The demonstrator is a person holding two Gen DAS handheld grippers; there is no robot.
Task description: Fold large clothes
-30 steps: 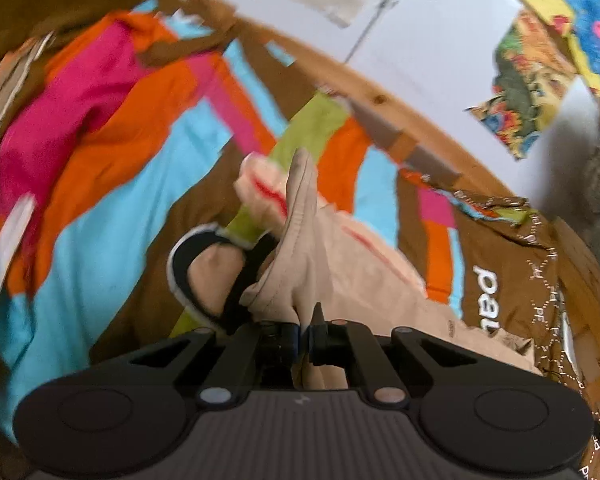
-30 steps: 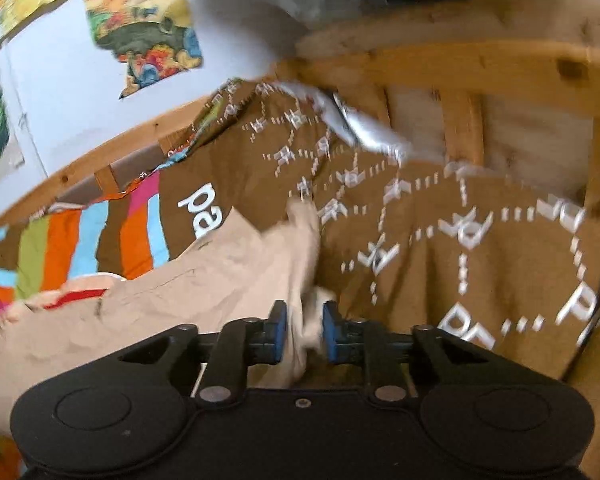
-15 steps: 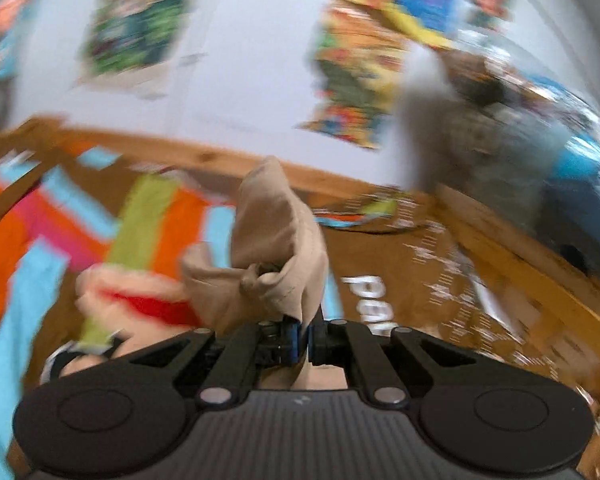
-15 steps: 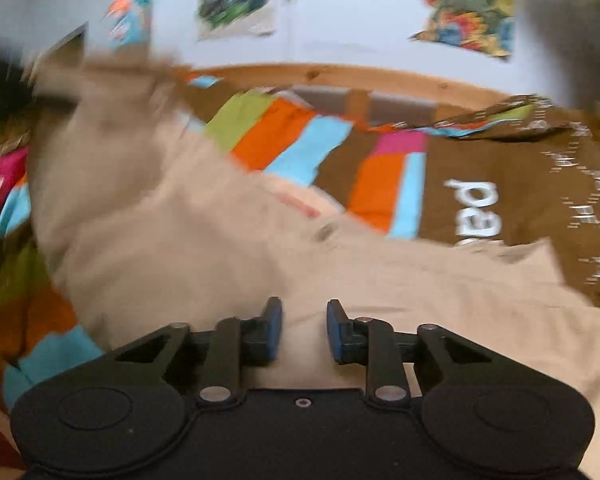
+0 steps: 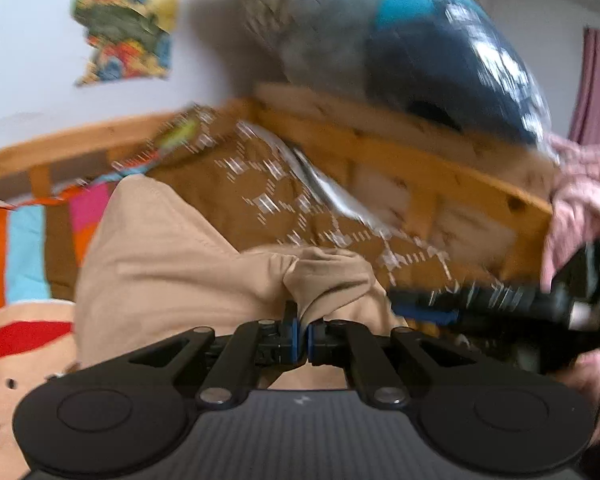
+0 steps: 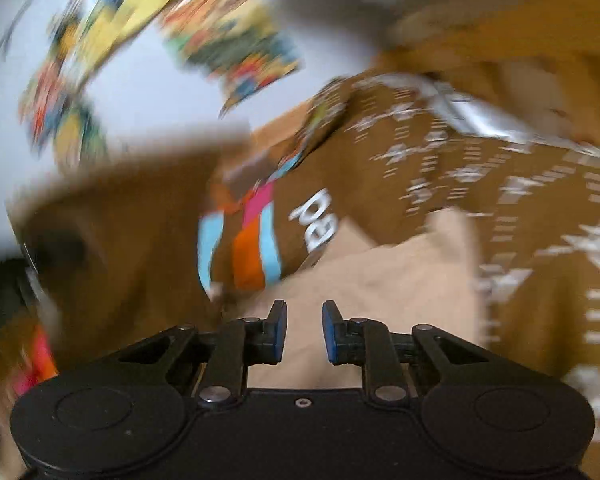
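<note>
Beige garment pinched in left tongs, under parted right tongs.

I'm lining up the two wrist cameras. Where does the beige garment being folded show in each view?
Left wrist: the beige garment fills the centre-left, a bunched fold pinched in the shut left gripper.
Right wrist: the garment lies lower centre, beyond the open right gripper.
Shared landmark: the brown bedcover with white markings.
</note>
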